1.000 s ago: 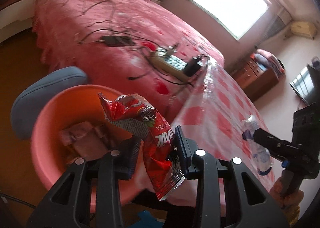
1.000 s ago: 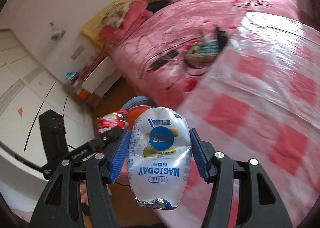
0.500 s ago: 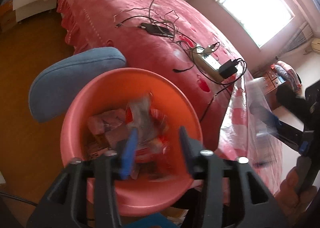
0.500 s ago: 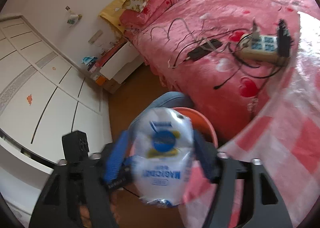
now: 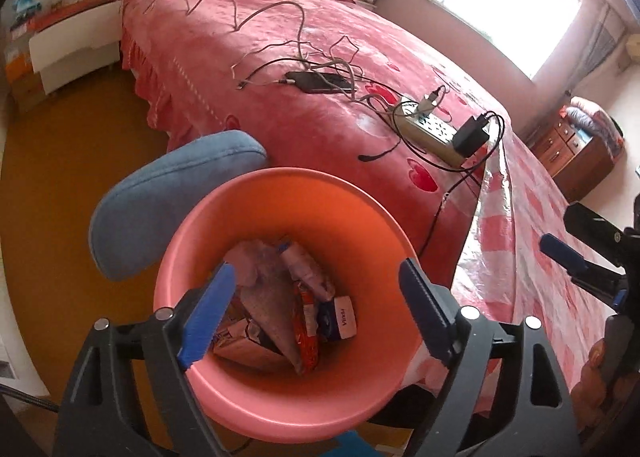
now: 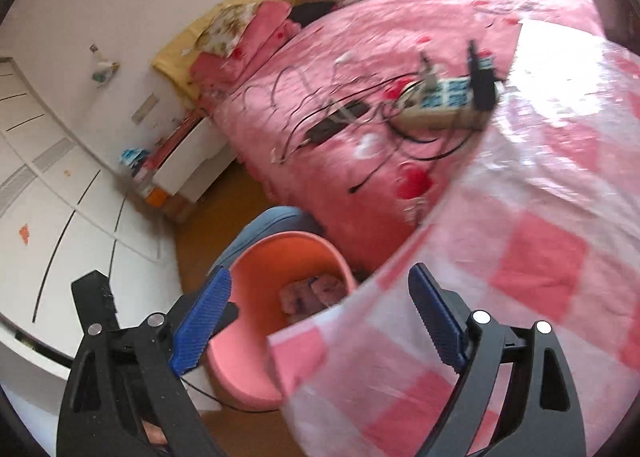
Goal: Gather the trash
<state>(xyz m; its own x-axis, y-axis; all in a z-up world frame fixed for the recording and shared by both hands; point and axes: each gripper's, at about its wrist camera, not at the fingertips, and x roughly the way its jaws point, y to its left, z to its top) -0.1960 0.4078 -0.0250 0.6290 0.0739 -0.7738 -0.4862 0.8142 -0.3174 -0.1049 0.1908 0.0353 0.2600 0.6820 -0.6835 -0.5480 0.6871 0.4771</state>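
Note:
A pink bin [image 5: 280,193] stands on the floor beside the bed and holds several wrappers. A red snack wrapper [image 5: 308,321] lies among them, and a pale packet [image 5: 306,269] is on top of the heap. My left gripper [image 5: 316,267] hangs right over the bin; its jaws are opening, with nothing between them. In the right wrist view my right gripper [image 6: 320,272] is above the edge of the checked tablecloth [image 6: 520,277], with the bin [image 6: 248,269] below it to the left. Its jaws are opening too and hold nothing.
A blue padded seat [image 5: 168,193] touches the bin's far left side. The pink bed carries a power strip [image 5: 428,129], a phone [image 5: 316,81] and loose cables. A wooden dresser [image 5: 568,153] stands at the far right, white wardrobe doors [image 6: 60,197] at the left.
The left jaws opened and the red wrapper dropped into the bin. The right jaws opened and the white packet is gone from them. Both grippers tipped down toward the bin.

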